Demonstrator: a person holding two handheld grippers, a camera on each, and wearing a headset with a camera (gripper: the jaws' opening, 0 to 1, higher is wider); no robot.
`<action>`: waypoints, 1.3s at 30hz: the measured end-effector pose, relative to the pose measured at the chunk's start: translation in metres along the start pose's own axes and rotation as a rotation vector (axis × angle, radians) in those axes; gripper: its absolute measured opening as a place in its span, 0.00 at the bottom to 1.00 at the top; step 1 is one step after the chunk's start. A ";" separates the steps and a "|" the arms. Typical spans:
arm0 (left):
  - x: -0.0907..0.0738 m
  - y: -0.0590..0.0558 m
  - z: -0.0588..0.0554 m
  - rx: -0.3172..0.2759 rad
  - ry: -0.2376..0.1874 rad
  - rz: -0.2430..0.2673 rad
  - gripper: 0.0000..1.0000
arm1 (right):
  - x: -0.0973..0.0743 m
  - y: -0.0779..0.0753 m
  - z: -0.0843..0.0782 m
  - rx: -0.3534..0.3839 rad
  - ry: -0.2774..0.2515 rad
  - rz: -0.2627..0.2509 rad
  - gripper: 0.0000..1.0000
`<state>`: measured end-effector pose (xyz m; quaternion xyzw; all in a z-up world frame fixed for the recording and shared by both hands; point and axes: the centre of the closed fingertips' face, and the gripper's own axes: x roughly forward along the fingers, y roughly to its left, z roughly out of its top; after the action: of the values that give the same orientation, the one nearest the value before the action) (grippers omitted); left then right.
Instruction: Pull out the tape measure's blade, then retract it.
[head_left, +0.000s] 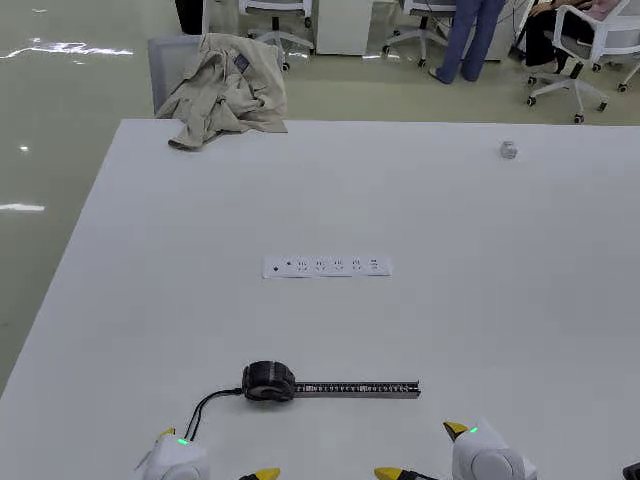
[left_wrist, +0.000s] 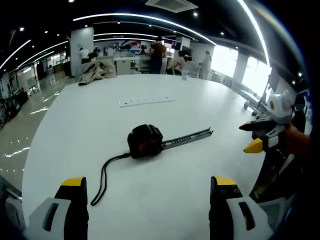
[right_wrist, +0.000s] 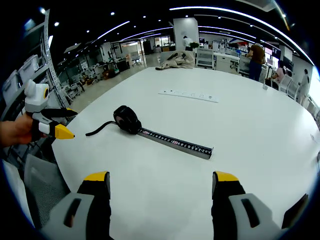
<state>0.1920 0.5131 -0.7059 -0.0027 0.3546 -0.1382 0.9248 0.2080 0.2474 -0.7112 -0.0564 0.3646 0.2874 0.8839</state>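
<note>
Two grippers low at near edge of white table (head_left: 520, 320), touching nothing: left gripper (left_wrist: 148, 181) at 7 o'clock, jaws spread wide, empty; right gripper (right_wrist: 160, 176) at 5 o'clock, jaws spread wide too, empty. Just beyond, between them, black tape measure (head_left: 268, 381) flat on table, blade (head_left: 356, 389) out toward 3 o'clock, strap (head_left: 203, 408) trailing to 7 o'clock. Further at 12 o'clock, white power strip (head_left: 327, 266). Far edge: beige jacket (head_left: 226, 90) at 11 o'clock, small grey object (head_left: 509, 150) at 1 o'clock
</note>
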 end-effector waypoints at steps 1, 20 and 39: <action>-0.003 0.001 0.000 -0.010 0.000 0.009 1.00 | -0.002 0.003 -0.001 -0.002 0.001 0.000 0.86; -0.038 -0.005 -0.009 -0.077 0.001 0.103 1.00 | -0.039 0.024 -0.019 0.033 -0.009 -0.033 0.88; -0.064 -0.013 -0.012 -0.129 0.003 0.153 1.00 | -0.060 0.036 -0.016 0.095 -0.040 -0.053 0.91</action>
<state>0.1346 0.5179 -0.6716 -0.0348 0.3631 -0.0443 0.9300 0.1448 0.2440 -0.6779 -0.0183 0.3584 0.2474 0.9000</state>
